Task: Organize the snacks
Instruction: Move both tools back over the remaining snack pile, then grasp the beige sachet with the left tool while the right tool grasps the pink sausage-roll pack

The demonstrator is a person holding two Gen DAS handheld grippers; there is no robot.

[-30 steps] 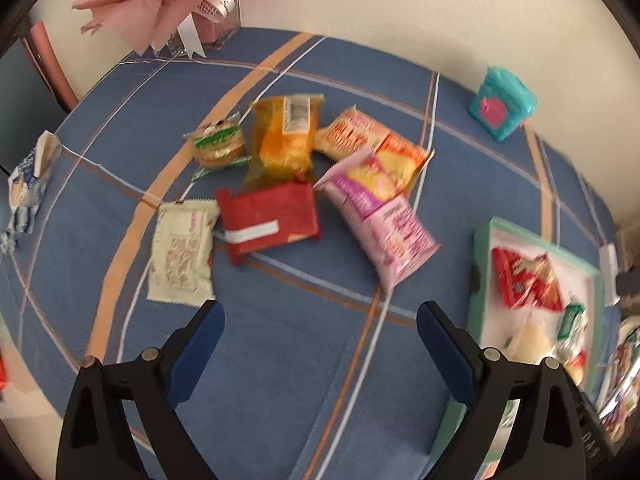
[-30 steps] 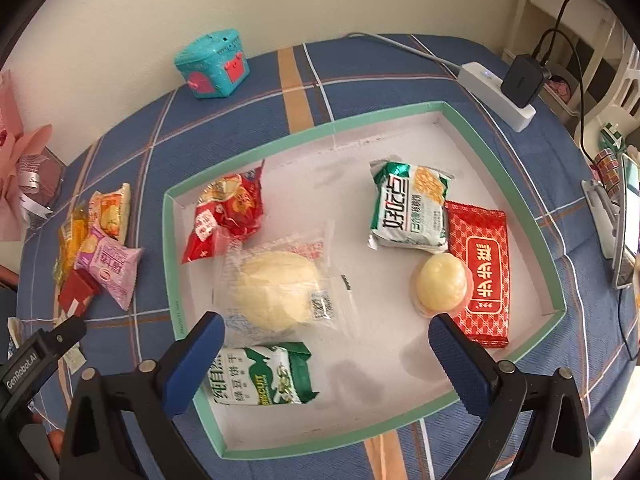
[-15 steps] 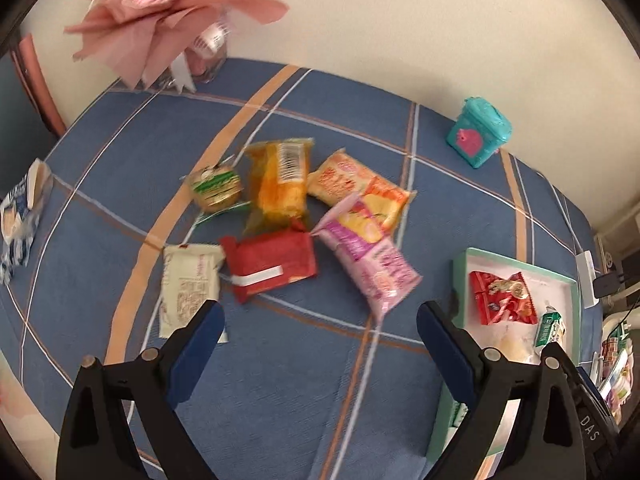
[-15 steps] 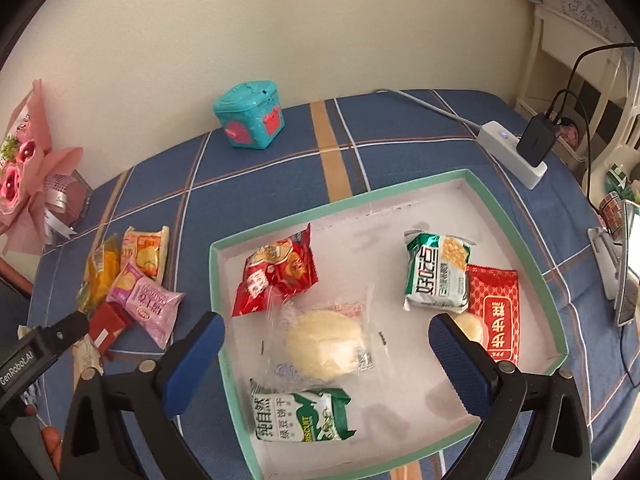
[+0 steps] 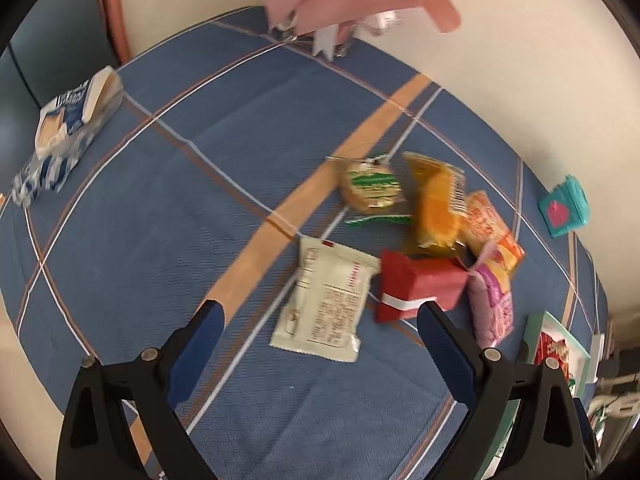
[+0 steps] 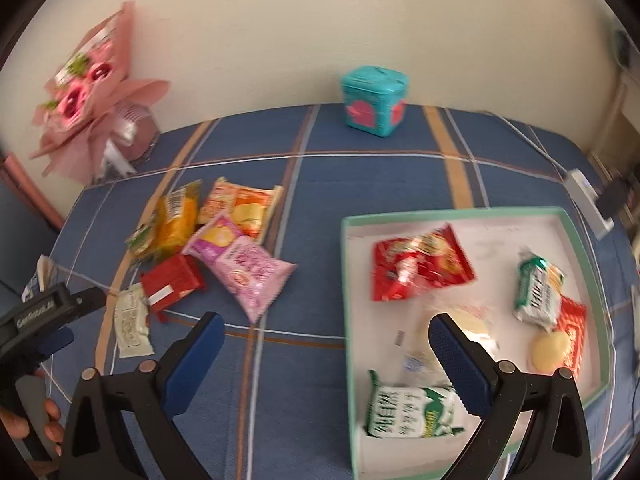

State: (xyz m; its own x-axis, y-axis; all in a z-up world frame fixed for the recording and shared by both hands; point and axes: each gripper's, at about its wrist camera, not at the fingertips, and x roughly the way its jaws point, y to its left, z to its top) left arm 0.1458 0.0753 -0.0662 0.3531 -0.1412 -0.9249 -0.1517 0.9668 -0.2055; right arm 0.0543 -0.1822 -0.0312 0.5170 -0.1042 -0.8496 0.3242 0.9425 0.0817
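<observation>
Blue plaid tablecloth (image 6: 360, 168) against cream wall. Left gripper (image 5: 320, 316) and right gripper (image 6: 326, 328): both spread wide, empty, above cloth. White flat sachet (image 5: 326, 300) nearest, touching red folded packet (image 5: 420, 288); pink crisp bag (image 6: 248, 276), orange packets behind. Green-rimmed white tray (image 6: 576, 220) rightward, holding more snacks. Teal tin (image 6: 374, 100) farthest.

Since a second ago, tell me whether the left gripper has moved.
Yes. The left gripper has swung left, away from the tray and toward the cream packet, now between its open fingers.
</observation>
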